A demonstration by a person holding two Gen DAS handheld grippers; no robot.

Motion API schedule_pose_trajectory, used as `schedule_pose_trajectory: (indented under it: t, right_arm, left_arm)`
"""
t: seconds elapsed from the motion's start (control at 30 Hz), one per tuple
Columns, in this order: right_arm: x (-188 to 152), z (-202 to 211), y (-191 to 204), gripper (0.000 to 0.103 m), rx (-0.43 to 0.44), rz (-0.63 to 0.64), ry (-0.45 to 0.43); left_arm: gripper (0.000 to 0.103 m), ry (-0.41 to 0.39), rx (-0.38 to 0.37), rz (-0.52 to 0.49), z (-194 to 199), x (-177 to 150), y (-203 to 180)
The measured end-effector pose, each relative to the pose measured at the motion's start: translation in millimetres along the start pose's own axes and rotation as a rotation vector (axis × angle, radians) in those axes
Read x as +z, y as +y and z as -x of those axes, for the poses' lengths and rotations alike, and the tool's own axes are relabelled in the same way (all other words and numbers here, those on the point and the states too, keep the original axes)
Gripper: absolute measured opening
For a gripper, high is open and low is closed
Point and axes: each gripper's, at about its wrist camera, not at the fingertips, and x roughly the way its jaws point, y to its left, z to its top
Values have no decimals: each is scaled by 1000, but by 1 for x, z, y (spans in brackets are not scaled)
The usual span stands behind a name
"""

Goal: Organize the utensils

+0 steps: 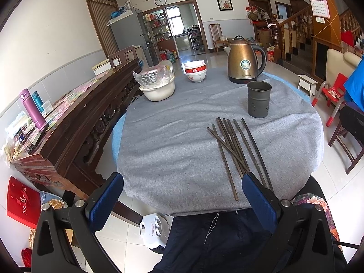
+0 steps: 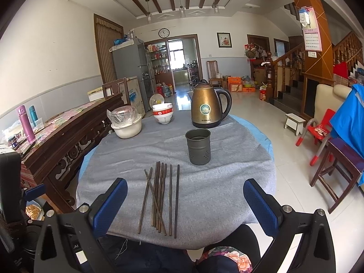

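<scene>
Both sets of tongs are spread wide and empty: the left tongs (image 1: 182, 201) hang over the near edge of the surface (image 1: 173, 136), the right tongs (image 2: 185, 207) straddle the near ends of the chopsticks (image 2: 160, 196) without touching them.

The chopsticks lie loose on the grey cloth just in front of the chopstick holder (image 2: 198, 146) — mostly side by side, with a couple crossed over the others. Nothing has been picked up yet, so the step in hand looks like a first grasp. It would go best on an outer stick lying clear of the rest, such as the one nearest the holder's side, taken around its middle so it stays level, then tipped upright over the holder's mouth. The crossed ones are likely to drag their neighbours, so they are better left until later.

The holder stands upright and appears empty, a perforated grey metal cup. Behind it sits a bronze electric kettle (image 2: 206, 108), lid shut. Left of the kettle are stacked red-and-white bowls (image 2: 162, 113), then a cream basin (image 2: 127, 129) holding a plastic-wrapped dish — its contents unclear.
</scene>
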Motion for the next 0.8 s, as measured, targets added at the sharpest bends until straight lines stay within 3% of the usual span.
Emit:
schedule_pose_trajectory:
  t: [0.8]
  right_arm:
    - [10, -22, 5, 103, 59, -20, 33]
  left_arm:
    - [103, 43, -1, 32, -24, 4, 10]
